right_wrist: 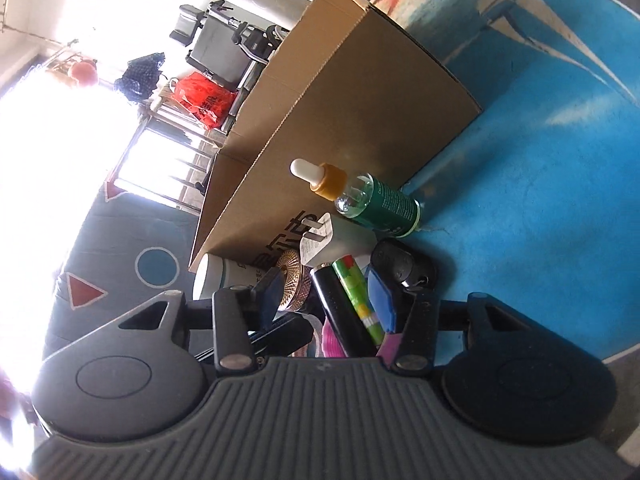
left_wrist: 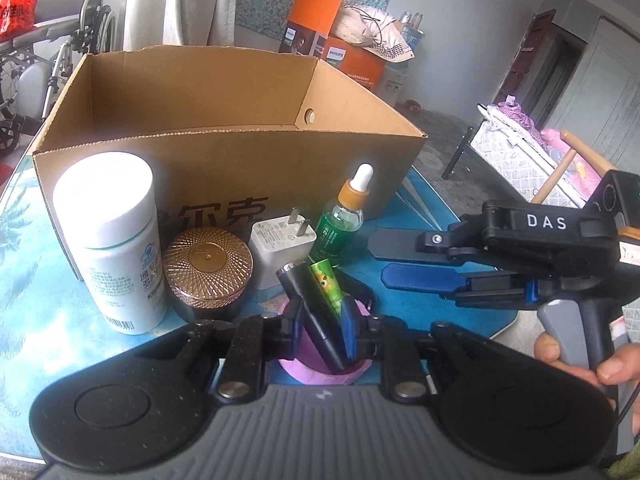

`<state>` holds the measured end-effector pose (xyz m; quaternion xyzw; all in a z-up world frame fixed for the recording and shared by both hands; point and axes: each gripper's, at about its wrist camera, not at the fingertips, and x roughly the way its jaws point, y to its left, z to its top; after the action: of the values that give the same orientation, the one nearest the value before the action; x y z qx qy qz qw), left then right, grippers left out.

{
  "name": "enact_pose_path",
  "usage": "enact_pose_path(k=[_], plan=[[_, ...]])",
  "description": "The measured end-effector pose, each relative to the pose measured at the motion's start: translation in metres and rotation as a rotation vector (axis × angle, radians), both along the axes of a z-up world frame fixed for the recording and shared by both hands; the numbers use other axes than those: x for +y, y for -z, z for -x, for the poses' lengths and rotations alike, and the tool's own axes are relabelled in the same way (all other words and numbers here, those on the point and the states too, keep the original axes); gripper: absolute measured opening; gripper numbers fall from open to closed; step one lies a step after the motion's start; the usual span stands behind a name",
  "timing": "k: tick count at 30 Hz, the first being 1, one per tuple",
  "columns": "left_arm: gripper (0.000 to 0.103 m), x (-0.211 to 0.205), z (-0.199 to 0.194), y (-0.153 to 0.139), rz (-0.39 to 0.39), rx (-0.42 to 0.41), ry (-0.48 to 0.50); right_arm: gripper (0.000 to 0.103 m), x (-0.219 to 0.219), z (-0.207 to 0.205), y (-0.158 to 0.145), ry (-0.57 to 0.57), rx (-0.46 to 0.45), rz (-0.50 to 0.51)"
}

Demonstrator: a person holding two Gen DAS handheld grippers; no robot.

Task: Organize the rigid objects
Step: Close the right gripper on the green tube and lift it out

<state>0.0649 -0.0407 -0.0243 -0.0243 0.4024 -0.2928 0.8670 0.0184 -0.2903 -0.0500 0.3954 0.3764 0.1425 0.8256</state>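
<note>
A blue ocean-print mat (left_wrist: 48, 240) covers the table; a cardboard box (left_wrist: 224, 160) stands open; wheelchair (left_wrist: 60, 60) behind; left gripper (left_wrist: 320, 316) clamps a black tube (left_wrist: 308, 308) and green tube (left_wrist: 330, 284); right gripper (left_wrist: 384, 258) gapes, empty.

bottle (left_wrist: 120, 240): white, upright | jar (left_wrist: 208, 268): gold | charger (left_wrist: 280, 244) | dropper (left_wrist: 344, 216) (all before box (left_wrist: 224, 152))

Daylight floods my right wrist view from the tall barred window (right_wrist: 160, 152), blowing the whole left side out to white. My left view is evenly lit, though the white plastic bottle's cap (left_wrist: 106, 196) glares. Both fisheye pictures bend at the edges, dark in the corners.
</note>
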Motion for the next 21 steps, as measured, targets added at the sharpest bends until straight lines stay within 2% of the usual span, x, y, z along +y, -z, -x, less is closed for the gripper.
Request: enact_pose_path(k=[3, 6, 10, 14, 21], plan=[[0.020, -0.010, 0.004, 0.000, -0.043, -0.021, 0.020, 0.047, 0.004, -0.005, -0.001, -0.027, -0.032, 0.119], [0.020, -0.019, 0.006, 0.004, -0.090, -0.037, 0.029, 0.047, 0.012, -0.012, 0.006, -0.066, -0.035, 0.175], [0.021, -0.025, 0.009, 0.009, -0.149, -0.061, 0.033, 0.046, 0.016, -0.019, 0.013, -0.110, -0.045, 0.191], [0.022, -0.028, 0.013, 0.010, -0.179, -0.081, 0.043, 0.039, 0.019, -0.021, 0.013, -0.140, -0.062, 0.201], [0.024, -0.035, 0.012, 0.014, -0.227, -0.095, 0.057, 0.027, 0.015, -0.028, 0.020, -0.173, -0.063, 0.122]])
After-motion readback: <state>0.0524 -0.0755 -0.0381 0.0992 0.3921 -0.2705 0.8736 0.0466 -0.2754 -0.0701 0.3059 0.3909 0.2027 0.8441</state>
